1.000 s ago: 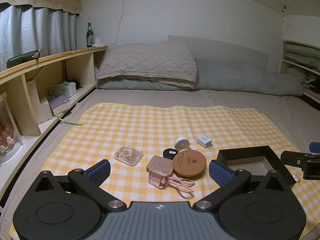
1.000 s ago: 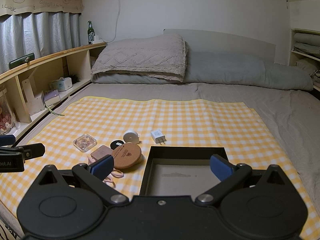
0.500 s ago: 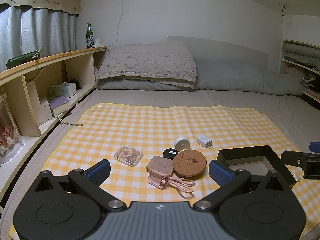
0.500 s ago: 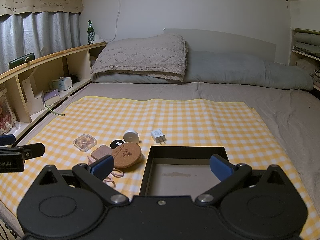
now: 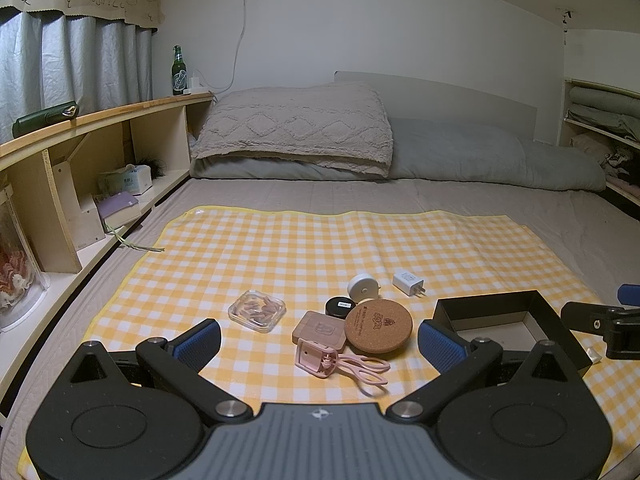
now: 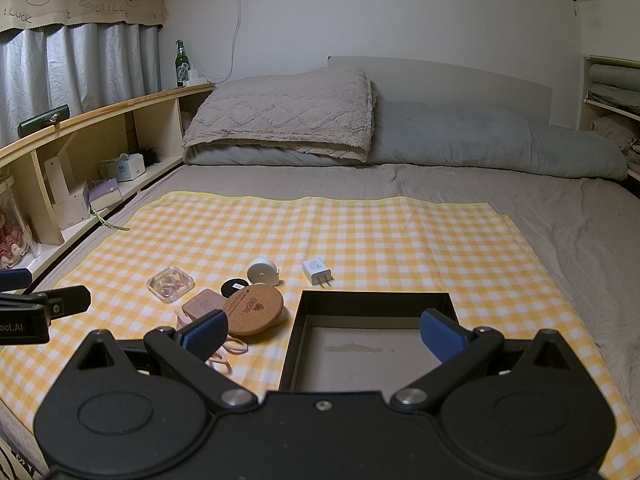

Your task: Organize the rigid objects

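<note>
Left wrist view: my left gripper (image 5: pixel 320 340) hangs wide open and empty over the yellow checked cloth (image 5: pixel 280 252) on the bed. Ahead, close together, lie a round cork coaster (image 5: pixel 378 325), a pink plastic clip (image 5: pixel 340 362), a clear square dish (image 5: pixel 257 310), a small black round tin (image 5: pixel 339 306), a white round case (image 5: pixel 362 287) and a white plug adapter (image 5: pixel 408 282). The coaster overlaps a tan flat box (image 5: pixel 318 328). My right gripper (image 6: pixel 322 334), also open and empty, hovers over the black open box (image 6: pixel 372 344), whose near edge it hides.

Black grippers with blue-padded jaws and silver screws.
</note>
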